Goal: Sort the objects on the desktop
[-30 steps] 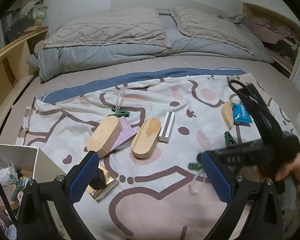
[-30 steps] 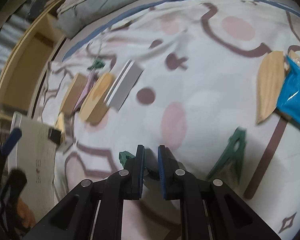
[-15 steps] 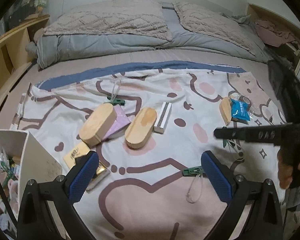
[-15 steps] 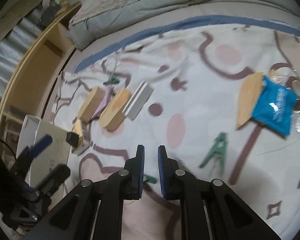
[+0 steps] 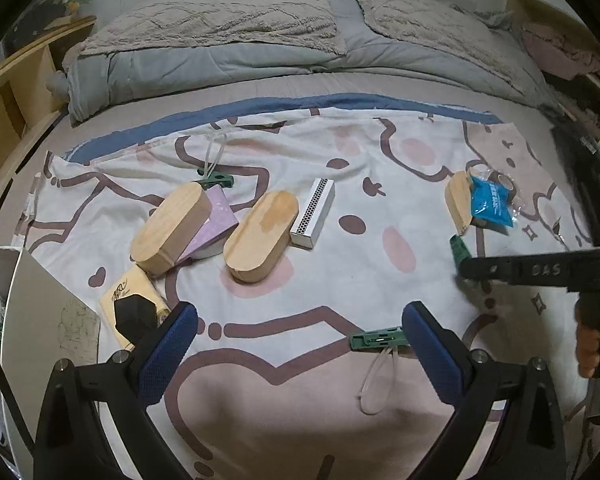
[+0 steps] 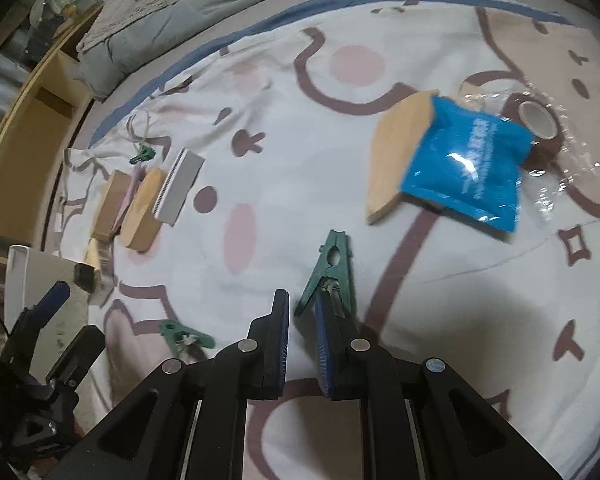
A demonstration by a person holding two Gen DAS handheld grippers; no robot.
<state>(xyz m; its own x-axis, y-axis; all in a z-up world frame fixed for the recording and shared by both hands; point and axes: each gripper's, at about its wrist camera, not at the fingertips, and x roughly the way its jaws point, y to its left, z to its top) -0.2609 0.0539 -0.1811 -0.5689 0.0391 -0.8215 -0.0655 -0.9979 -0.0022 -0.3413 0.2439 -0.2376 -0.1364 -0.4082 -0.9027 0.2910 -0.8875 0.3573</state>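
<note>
Surface: printed cloth [image 5: 340, 392] spread over the bed, likely laid out as a sorting field so small things stay visible.
Right gripper [image 6: 302, 344]: jaws pressed nearly together, nothing pinched between them; tilted steeply down over the cloth, tips just beside the large green clip [image 6: 332, 276].
Large green clip: flat on the cloth, long axis running away from the right gripper, round-holed pinching end pointing toward the blue packet [image 6: 464, 168], splayed handle legs toward the jaws. Probably next for pickup, judging by how close the tips are.
Left gripper [image 5: 300, 344]: jaws spread wide, empty, hanging above the cloth near the white box [image 5: 40, 320] at left, which appears to be the collecting bin.
Small green clip [image 5: 378, 339]: between the left jaws in view but lying on the cloth, untouched; long axis crosswise to the gripper, clear loop trailing toward the camera.
Third clip [image 5: 216, 179]: far side, beside the wooden blocks, looped cord stretching away.
Wooden blocks [image 5: 260, 236]: two ovals side by side, long axes slanting the same way, a matchbox-like box [image 5: 314, 220] parallel alongside.
Blue packet: leaning on a third wooden piece [image 6: 400, 152], with a tape roll [image 6: 536, 120] in clear wrap just beyond.
</note>
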